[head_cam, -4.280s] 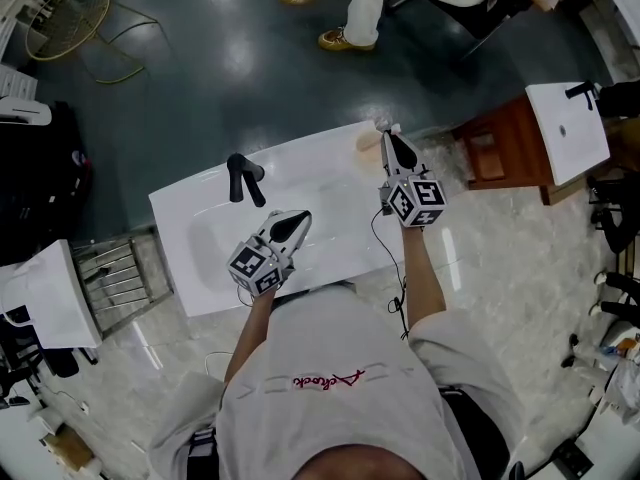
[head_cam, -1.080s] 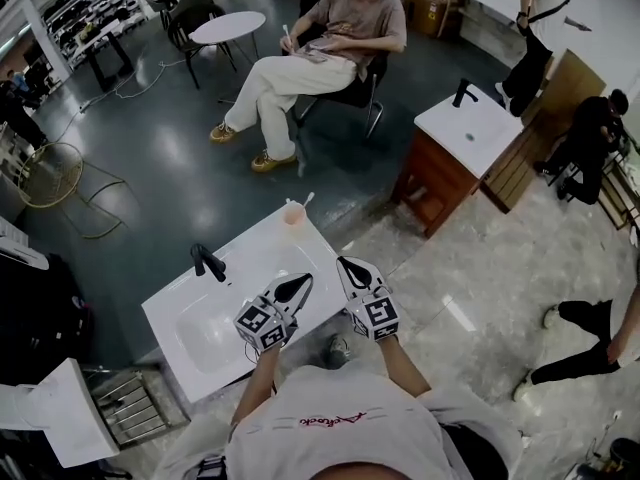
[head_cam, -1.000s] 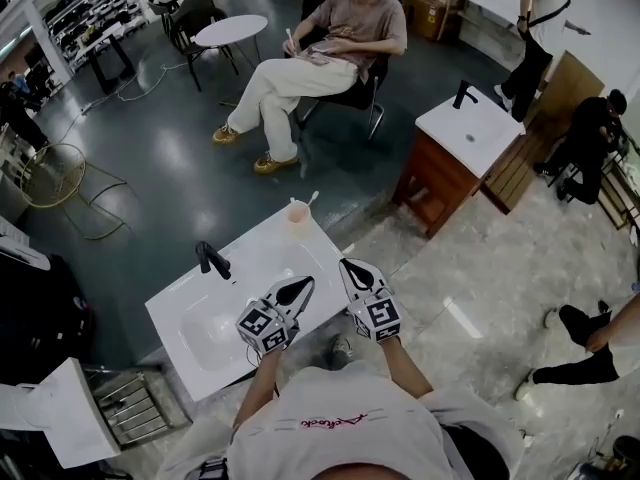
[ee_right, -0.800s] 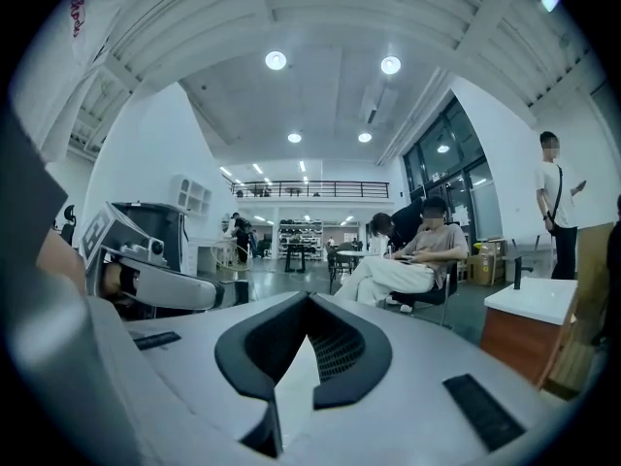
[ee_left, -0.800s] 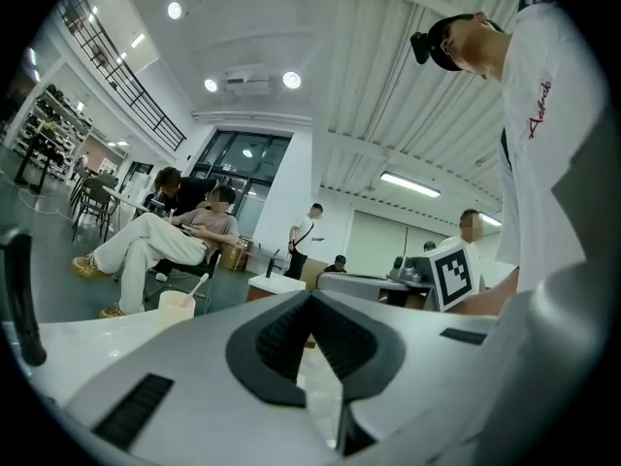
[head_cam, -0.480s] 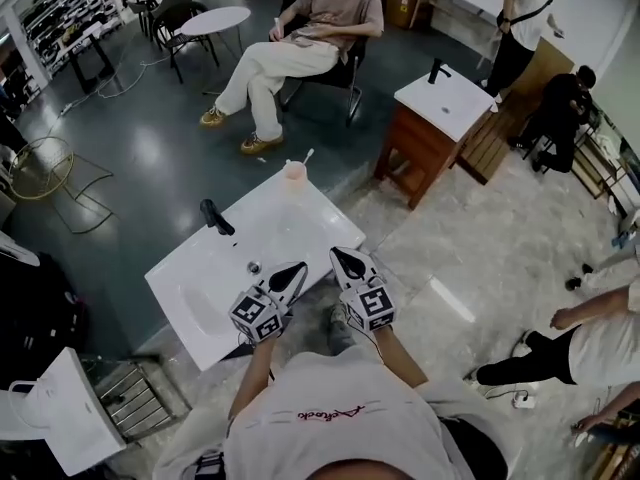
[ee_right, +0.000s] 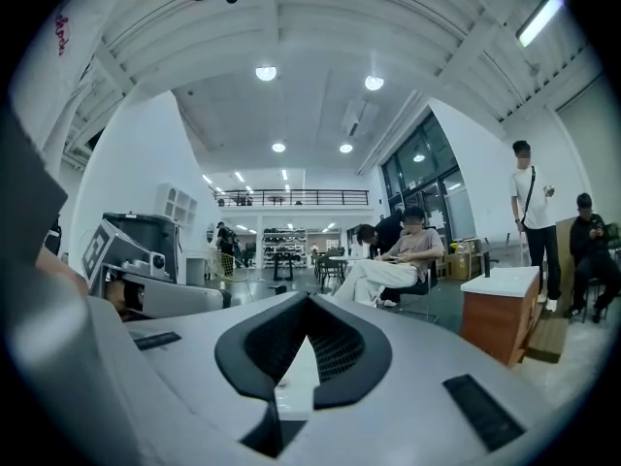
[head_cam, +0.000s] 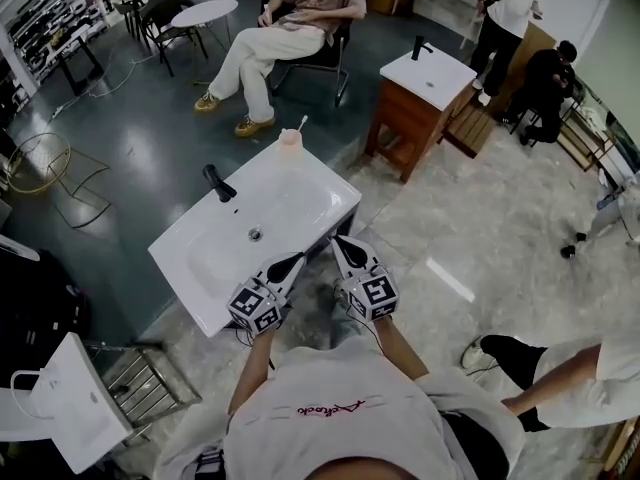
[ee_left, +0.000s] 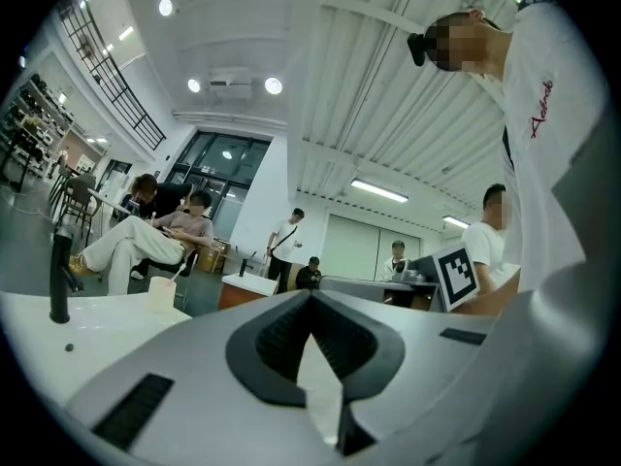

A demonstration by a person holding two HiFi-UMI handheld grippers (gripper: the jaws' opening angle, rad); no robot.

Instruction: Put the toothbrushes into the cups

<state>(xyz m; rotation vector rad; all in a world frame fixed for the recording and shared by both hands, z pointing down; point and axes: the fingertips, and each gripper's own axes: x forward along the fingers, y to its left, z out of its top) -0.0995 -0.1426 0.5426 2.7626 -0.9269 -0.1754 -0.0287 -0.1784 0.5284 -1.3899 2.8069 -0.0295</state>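
Room: a large showroom hall with a dark floor at the back and pale marble tiles nearer; people sit and stand well away from the work.
Faucet: a black faucet [head_cam: 218,182] stands upright on the far left rim of the basin.
Counter: a white washbasin counter [head_cam: 330,190] set at a slant in the head view. Apart from the faucet, drain and cup, it carries nothing I can see.
Left gripper: the left gripper [head_cam: 296,260] is clenched and empty, and it hangs just off the near edge of the counter.
Cup: a single pale cup [head_cam: 290,143] sits on the far corner of the counter, well apart from both grippers.
Toothbrush: one toothbrush [head_cam: 301,125] stands in that cup, leaning to the right with its head above the rim.
Right gripper: the right gripper [head_cam: 339,241] is also clenched with nothing between its jaws, and is held level beside the left one.
Done: the one toothbrush in view is already in the cup.
Left: no other toothbrush or cup shows, so the task looks finished here.
Second vanity: a wooden vanity [head_cam: 418,80] stands further right and plays no part.
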